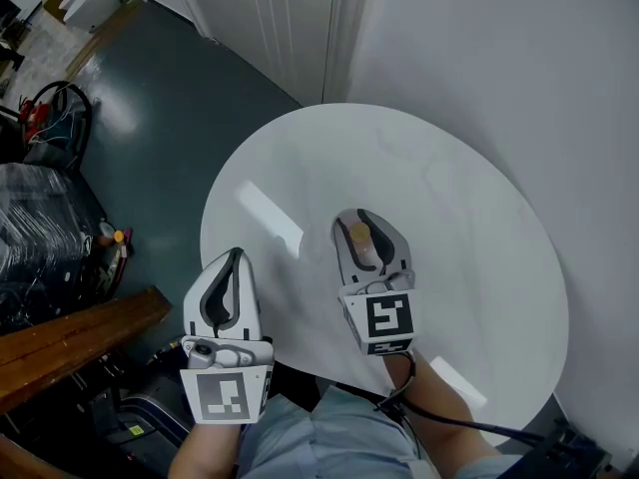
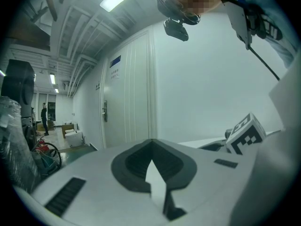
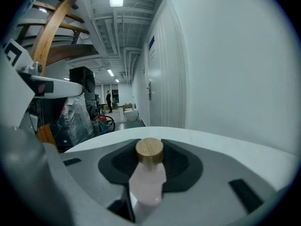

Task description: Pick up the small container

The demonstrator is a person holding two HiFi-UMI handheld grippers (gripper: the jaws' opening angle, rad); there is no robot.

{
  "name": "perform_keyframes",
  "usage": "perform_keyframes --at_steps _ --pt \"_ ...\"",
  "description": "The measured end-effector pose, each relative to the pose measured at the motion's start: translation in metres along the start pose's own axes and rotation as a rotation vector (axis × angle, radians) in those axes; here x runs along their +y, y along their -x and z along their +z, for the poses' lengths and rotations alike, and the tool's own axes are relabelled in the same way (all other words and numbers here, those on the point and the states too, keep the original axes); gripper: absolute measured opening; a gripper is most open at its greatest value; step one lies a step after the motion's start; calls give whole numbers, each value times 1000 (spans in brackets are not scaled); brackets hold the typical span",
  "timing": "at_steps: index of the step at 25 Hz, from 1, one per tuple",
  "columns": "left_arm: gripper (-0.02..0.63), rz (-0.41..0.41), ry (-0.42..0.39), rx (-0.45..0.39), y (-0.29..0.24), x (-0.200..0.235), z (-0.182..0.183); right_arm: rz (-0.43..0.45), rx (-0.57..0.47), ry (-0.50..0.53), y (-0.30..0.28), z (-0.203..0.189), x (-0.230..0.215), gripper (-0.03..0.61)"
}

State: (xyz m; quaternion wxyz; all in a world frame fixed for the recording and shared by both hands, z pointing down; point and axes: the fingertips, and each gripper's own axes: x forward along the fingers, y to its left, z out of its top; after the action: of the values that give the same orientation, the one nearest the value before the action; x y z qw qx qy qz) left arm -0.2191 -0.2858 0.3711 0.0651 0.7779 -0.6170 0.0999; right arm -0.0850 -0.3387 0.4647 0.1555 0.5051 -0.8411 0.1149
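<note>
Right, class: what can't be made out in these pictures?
Bottle base: hidden by the right gripper, in its own view and head view.
Table near edge: head view, covered by the left gripper and the right.
Person in corridor: too small, both gripper views.

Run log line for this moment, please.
phase: grasp | right tongs: shut on small wooden-capped bottle | left tongs: shut, empty

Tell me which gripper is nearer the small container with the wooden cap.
Right. The right gripper has its jaws closed on the small container; the left gripper is off to its left at the near edge of the table, jaws together, empty.
</note>
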Motion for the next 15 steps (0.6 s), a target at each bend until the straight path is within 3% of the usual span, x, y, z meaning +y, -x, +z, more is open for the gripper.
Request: perform_keyframes --at_steps 9,15 --pt "-2 1 -4 -20 0 -6 6 19 -3 19 3 1 2 121" --pt "-2 -13 -78 -125 2 -4 24 53 -43 22 11 27 8 122"
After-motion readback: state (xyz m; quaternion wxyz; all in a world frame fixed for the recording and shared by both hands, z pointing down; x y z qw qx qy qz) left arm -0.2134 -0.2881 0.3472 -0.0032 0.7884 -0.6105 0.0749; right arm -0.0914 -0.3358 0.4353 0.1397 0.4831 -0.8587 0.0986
